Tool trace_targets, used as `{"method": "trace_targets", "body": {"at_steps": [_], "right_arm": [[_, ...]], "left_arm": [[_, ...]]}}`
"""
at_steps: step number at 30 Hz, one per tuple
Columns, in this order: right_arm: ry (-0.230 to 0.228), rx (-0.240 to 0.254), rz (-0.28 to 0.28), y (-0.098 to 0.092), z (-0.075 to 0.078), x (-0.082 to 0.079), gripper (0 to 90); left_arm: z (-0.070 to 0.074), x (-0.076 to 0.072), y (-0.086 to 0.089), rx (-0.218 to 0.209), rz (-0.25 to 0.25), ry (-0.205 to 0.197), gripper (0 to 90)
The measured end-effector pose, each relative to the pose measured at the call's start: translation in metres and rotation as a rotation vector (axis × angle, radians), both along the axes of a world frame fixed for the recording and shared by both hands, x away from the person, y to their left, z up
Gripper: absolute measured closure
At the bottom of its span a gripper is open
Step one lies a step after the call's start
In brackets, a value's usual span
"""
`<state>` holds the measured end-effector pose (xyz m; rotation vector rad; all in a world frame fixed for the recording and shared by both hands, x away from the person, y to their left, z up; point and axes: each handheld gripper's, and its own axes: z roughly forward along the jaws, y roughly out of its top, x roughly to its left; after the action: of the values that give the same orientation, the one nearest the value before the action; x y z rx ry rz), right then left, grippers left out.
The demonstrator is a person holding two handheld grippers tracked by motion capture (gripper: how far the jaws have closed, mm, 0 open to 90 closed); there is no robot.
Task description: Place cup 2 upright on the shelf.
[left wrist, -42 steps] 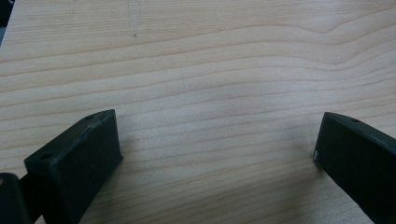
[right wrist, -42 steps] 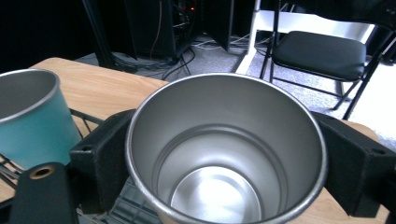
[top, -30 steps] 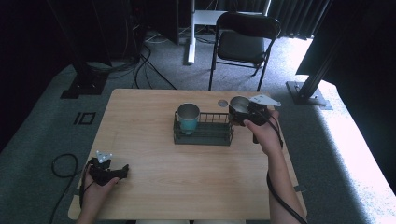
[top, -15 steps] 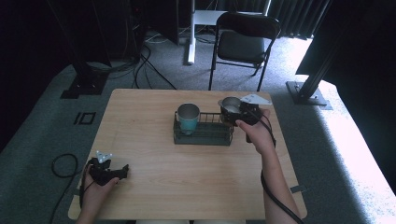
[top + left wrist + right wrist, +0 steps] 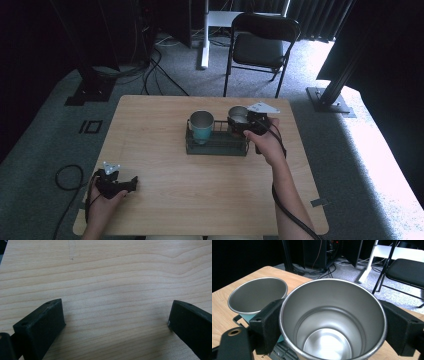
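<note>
At the near left, the left gripper (image 5: 131, 184) is rested on the table (image 5: 200, 200), jaws apart and empty. Farther right, a steel cup (image 5: 332, 320) is clamped by the right gripper (image 5: 239, 125) above the wire basket (image 5: 217, 146), beside the teal cup (image 5: 201, 126). Lowering and release are judged next.
</note>
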<state>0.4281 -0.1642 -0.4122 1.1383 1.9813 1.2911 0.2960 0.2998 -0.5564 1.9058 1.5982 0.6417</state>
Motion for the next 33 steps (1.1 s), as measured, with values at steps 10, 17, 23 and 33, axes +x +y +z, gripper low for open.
{"method": "trace_targets", "body": {"at_steps": [10, 17, 23, 33], "right_arm": [[0.011, -0.011, 0.02, 0.012, -0.008, 0.003, 13.2], [0.021, -0.016, 0.025, 0.016, -0.015, 0.005, 13.2], [0.032, -0.016, 0.014, 0.016, -0.024, 0.008, 13.2], [0.053, -0.033, 0.025, 0.024, -0.039, 0.011, 13.1]], "left_arm": [[0.0, 0.0, 0.0, 0.0, 0.0, 0.0, 1.1], [0.0, 0.0, 0.0, 0.0, 0.0, 0.0, 1.1], [0.0, 0.0, 0.0, 0.0, 0.0, 0.0, 1.1], [0.0, 0.0, 0.0, 0.0, 0.0, 0.0, 1.1]]}}
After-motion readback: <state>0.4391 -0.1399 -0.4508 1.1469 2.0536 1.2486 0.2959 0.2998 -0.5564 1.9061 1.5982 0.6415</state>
